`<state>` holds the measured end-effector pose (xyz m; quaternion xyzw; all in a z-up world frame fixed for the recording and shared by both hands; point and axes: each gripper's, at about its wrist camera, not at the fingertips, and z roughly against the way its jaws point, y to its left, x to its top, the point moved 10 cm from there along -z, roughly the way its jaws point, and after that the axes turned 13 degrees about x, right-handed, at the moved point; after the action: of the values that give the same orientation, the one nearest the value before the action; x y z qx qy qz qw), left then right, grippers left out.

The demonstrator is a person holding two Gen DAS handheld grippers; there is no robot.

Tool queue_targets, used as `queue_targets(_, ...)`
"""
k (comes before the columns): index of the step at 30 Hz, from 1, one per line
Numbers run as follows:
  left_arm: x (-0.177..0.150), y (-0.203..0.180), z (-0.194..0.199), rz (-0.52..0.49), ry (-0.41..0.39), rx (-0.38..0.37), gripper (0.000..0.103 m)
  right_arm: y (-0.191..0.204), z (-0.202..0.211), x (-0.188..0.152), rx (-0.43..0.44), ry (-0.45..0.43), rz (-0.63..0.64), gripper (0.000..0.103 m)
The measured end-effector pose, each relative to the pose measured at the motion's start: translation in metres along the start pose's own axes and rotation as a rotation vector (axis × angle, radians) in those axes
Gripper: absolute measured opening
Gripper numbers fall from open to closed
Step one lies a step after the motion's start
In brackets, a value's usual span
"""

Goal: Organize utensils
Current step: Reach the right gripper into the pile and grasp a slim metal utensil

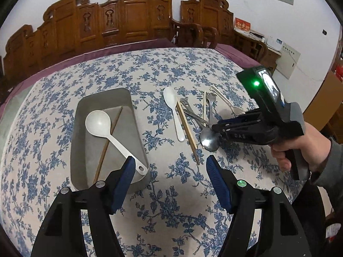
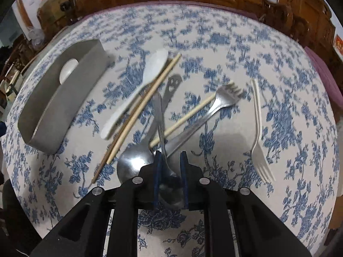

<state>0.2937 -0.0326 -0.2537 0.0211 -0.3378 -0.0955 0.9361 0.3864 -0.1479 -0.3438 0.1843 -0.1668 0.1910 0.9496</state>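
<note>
A grey metal tray (image 1: 128,98) on the floral tablecloth holds a white ladle (image 1: 100,126) and a brown chopstick (image 1: 108,143); it also shows in the right wrist view (image 2: 51,111). My left gripper (image 1: 170,165) is open and empty, near the tray's front corner. Right of the tray lies a pile: a white spoon (image 1: 171,100), chopsticks (image 1: 188,128), metal spoons (image 1: 210,142) and forks. My right gripper (image 2: 170,156) sits low over the pile, its jaws narrowly apart around a small metal spoon (image 2: 169,171), beside a large metal spoon (image 2: 133,160). Whether the pads clamp it is unclear.
A metal fork (image 2: 225,98), a smiley-handled utensil (image 2: 172,85) and a white plastic fork (image 2: 258,132) lie in the pile. Carved wooden chairs (image 1: 128,21) stand beyond the table's far edge. Cardboard boxes (image 2: 53,2) sit off the table's left.
</note>
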Motion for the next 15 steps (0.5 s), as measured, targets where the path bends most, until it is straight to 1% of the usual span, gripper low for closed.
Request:
queue_targets(9, -0.0012, -0.0019, 0.0007, 0.003, 0.003, -0.006, 0.066, 0.0044, -0.0028, 0.0046, -0.030, 0.013, 0.027, 0.019)
queue_targets(10, -0.0018, -0.0027, 0.0014, 0.002, 0.004, -0.007, 0.066, 0.0041, -0.0034, 0.0048, -0.028, 0.016, 0.025, 0.017)
queue_targets(11, -0.0024, -0.0041, 0.0016, 0.000, 0.004, -0.007, 0.066, 0.0048, -0.0032, 0.0037, -0.016, 0.021, 0.021, 0.010)
queue_targets(12, -0.0031, -0.0052, 0.0020, -0.003, 0.005, -0.007, 0.066, 0.0059, -0.0028, 0.0024, -0.001, 0.024, 0.020, 0.008)
queue_targets(14, -0.0039, -0.0075, 0.0023, -0.004, 0.007, -0.007, 0.066, 0.0061, -0.0012, 0.0004, -0.004, 0.023, 0.025, 0.005)
queue_targets(15, -0.0043, -0.0088, 0.0023, -0.004, 0.009, -0.007, 0.066, 0.0074, -0.0006, -0.0005, 0.004, 0.024, 0.027, 0.005)
